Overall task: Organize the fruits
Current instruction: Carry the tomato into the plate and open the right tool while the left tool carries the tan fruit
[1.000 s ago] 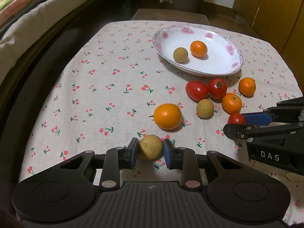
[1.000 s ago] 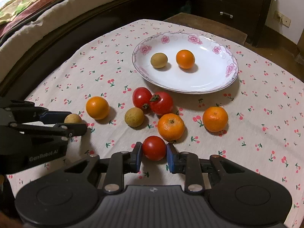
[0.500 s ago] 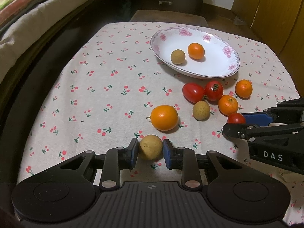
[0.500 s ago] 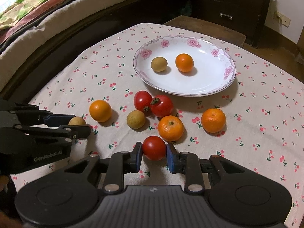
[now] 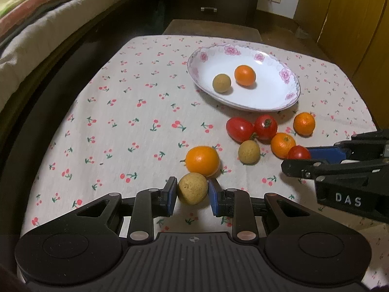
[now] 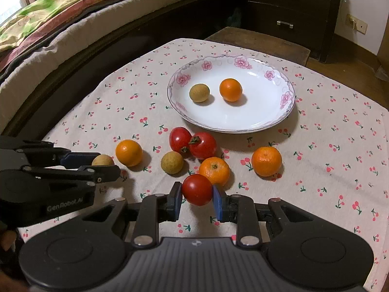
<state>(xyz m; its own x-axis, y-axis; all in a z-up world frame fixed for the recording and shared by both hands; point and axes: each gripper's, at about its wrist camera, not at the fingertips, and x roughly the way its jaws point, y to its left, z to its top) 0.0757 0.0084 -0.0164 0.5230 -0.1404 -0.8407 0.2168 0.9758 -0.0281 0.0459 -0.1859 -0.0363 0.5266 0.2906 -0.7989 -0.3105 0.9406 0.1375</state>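
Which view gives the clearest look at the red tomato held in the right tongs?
The right wrist view: the red tomato sits whole between the blue pads of the right tongs. The left wrist view shows only its top, behind those tongs' side.

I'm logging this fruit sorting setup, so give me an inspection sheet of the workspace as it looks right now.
Surface: table under a cherry-print cloth.
Job's things: floral plate holds one longan and one orange; three oranges, two tomatoes and one longan lie loose on the cloth.
Clutter: nothing seen.
Grippers: left gripper shut on a tan longan; right gripper shut on a red tomato.
Cables: nothing seen.
Surroundings: bed, dark drawer unit, wall socket.
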